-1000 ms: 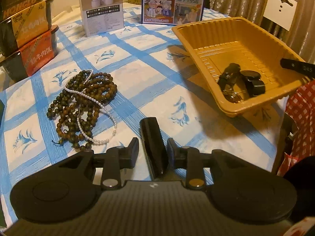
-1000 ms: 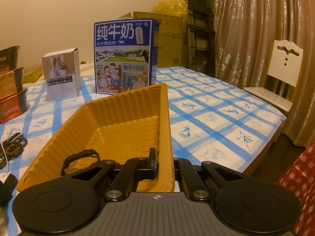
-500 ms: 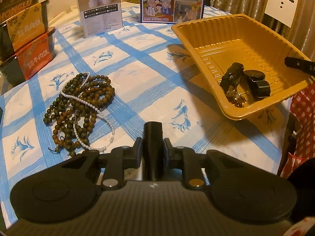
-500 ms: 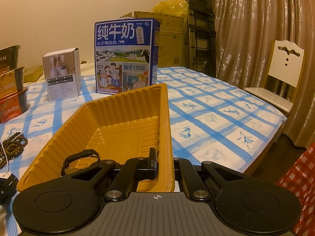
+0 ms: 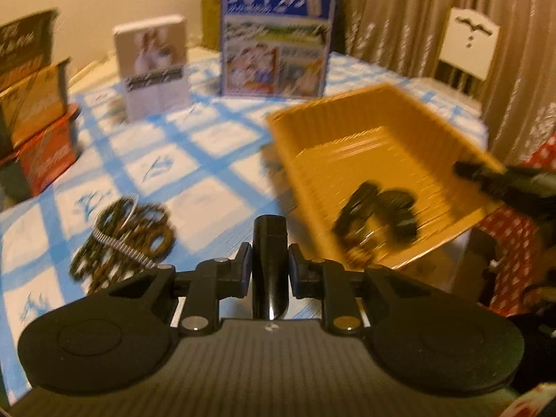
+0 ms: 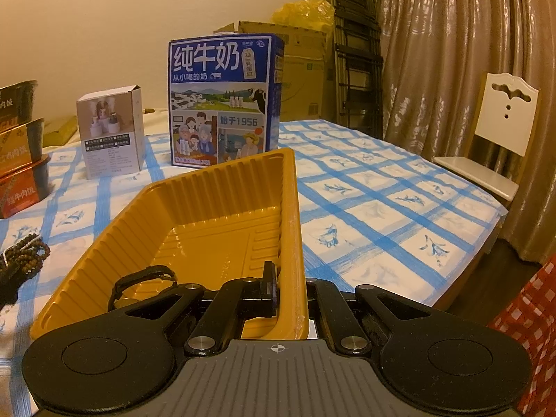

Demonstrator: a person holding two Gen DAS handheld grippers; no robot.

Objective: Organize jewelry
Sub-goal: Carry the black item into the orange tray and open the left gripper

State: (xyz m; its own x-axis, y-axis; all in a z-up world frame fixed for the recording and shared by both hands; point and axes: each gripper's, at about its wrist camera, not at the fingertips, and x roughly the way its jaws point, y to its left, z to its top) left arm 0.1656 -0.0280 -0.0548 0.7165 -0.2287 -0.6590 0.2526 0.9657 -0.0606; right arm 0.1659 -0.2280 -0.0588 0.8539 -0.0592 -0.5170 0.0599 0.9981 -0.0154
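Change since a second ago: left gripper [image 5: 269,266], open then, is now clenching a black cylinder [image 5: 269,260] and swinging toward the tray.
Yellow tray [image 6: 222,208]: right gripper [image 6: 290,292] is pinching its near rim, apparently steadying it.
Bead necklaces [image 5: 125,236]: lying heaped on the tablecloth [image 5: 194,170], awaiting sorting.
Dark bracelets [image 5: 377,213]: already resting inside the tray.

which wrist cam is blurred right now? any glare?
Left wrist view: motion-smeared throughout, so the bead necklaces and yellow tray are streaky; a small highlight sits on the black case in the left gripper. Right wrist view: sharp, warm light, fisheye bending, mild sheen on the tray floor.
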